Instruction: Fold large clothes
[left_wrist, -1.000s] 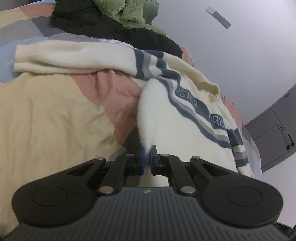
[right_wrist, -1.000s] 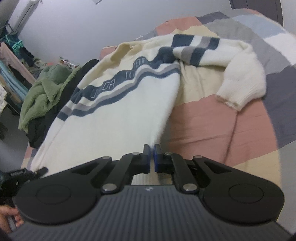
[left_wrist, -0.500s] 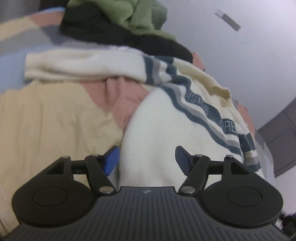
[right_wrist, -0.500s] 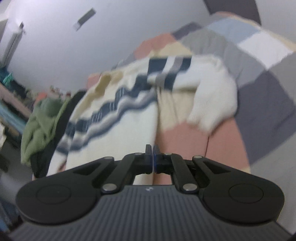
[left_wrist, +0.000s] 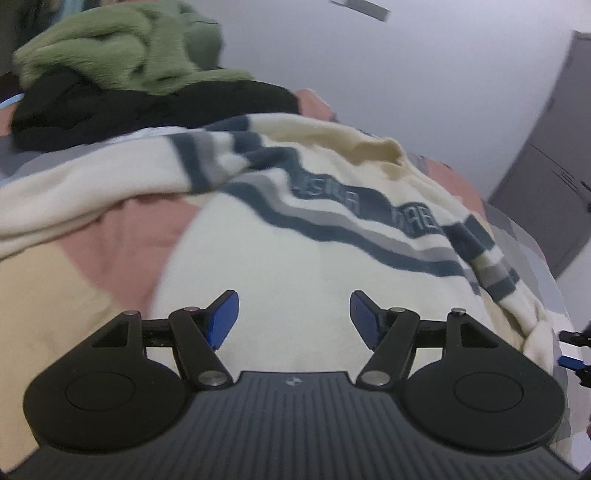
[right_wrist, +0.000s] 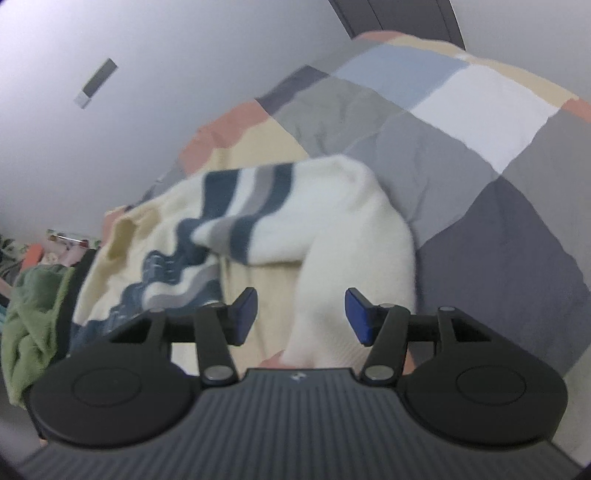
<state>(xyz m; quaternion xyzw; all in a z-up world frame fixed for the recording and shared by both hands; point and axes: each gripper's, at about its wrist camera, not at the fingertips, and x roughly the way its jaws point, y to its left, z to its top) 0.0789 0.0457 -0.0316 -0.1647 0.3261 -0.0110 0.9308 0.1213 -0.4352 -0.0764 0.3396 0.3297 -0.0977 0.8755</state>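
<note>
Cream sweater (left_wrist: 295, 280), pinched by both grippers a second ago, now lies free: left gripper (left_wrist: 294, 318) fingers apart, right gripper (right_wrist: 301, 315) jaws opening over its sleeve (right_wrist: 354, 258).

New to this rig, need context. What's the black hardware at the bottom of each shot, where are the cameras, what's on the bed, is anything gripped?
No robot here: a person carries a handheld two-finger gripper in each hand, and each has a fisheye camera looking forward along its fingers. The black hardware is the gripper itself, with blue pads.

The left wrist view shows the left gripper open over the body of a cream sweater with blue and grey stripes. The right wrist view shows the right gripper, jaws opening, with the sweater's sleeve lying between the pads, which do not press on it. So nothing is gripped.

The sweater lies on a patchwork bedspread. Beyond it sits a heap of green and black clothes.
</note>
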